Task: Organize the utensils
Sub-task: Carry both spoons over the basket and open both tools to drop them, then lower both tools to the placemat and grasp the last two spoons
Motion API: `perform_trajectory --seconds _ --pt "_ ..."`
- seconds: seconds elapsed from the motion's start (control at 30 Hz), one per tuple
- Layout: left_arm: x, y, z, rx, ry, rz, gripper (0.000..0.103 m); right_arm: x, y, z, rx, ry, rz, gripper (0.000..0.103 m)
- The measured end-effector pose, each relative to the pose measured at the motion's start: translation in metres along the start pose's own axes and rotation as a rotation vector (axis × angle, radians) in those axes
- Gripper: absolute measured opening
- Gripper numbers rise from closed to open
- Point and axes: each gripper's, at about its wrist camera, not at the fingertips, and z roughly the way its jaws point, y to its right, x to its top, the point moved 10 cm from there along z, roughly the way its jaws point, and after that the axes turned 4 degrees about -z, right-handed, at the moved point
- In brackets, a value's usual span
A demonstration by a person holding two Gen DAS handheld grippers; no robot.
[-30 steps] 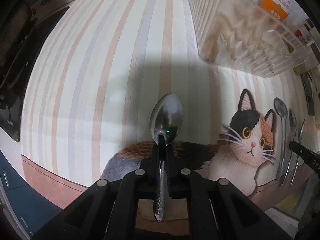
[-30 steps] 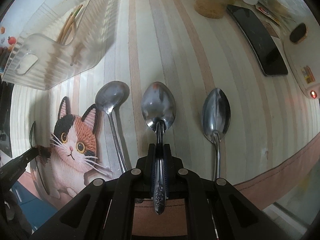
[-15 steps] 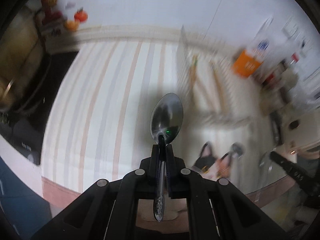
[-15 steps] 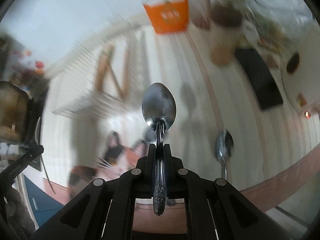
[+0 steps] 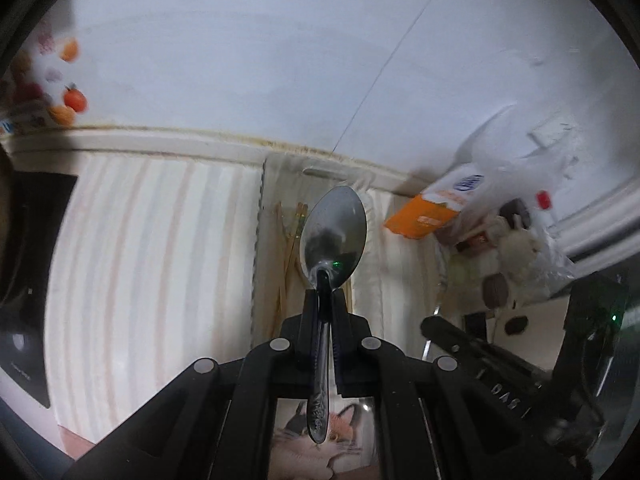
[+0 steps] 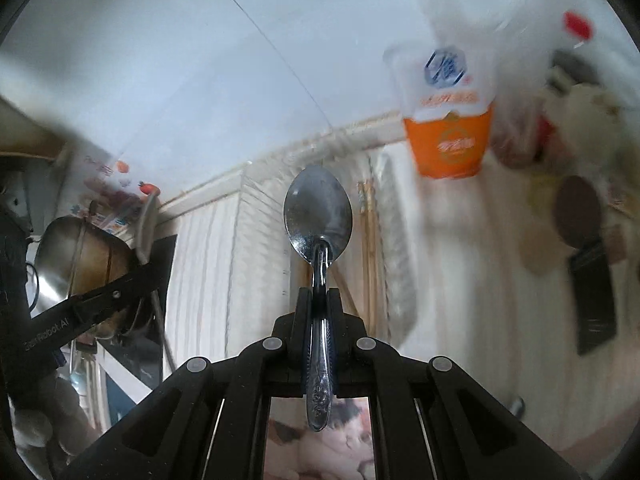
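The left gripper (image 5: 323, 300) clamps a spoon (image 5: 333, 227) by its handle; the right gripper (image 6: 319, 296) likewise pinches a second spoon (image 6: 318, 216). Both bowls are raised before the clear tray (image 5: 264, 216) holding chopsticks (image 5: 286, 240), the orange carton (image 6: 448, 136) beyond it.
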Motion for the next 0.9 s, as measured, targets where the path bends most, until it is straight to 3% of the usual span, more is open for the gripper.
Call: perform_trajectory --seconds 0.17,0.33,0.5,0.63,0.7,0.77,0.83,0.9 --pt "0.003 -0.003 0.052 0.014 -0.113 -0.029 0.004 0.015 0.008 0.043 -0.014 -0.060 0.010 0.007" --pt "-0.007 -0.010 0.071 0.030 -0.189 -0.056 0.004 0.006 0.009 0.062 -0.030 -0.135 -0.002 0.008" --pt "-0.009 -0.012 0.052 0.082 -0.117 -0.032 0.007 0.004 0.020 0.039 -0.038 -0.094 0.018 0.009" --pt "-0.007 -0.021 0.022 0.157 -0.017 -0.021 0.016 -0.003 0.040 -0.002 -0.072 -0.027 0.027 0.010" --pt "-0.010 -0.028 0.002 0.209 0.052 -0.013 0.041 -0.013 0.056 -0.027 -0.101 0.005 0.043 0.021" --pt "-0.014 -0.032 -0.016 0.234 0.135 -0.018 0.091 -0.025 0.073 -0.047 -0.152 0.034 0.044 0.037" --pt "-0.020 -0.035 -0.025 0.254 0.183 -0.015 0.103 -0.042 0.092 -0.065 -0.205 0.059 0.054 0.040" --pt "-0.034 -0.036 -0.027 0.276 0.193 -0.007 0.103 -0.059 0.110 -0.073 -0.245 0.055 0.064 0.040"
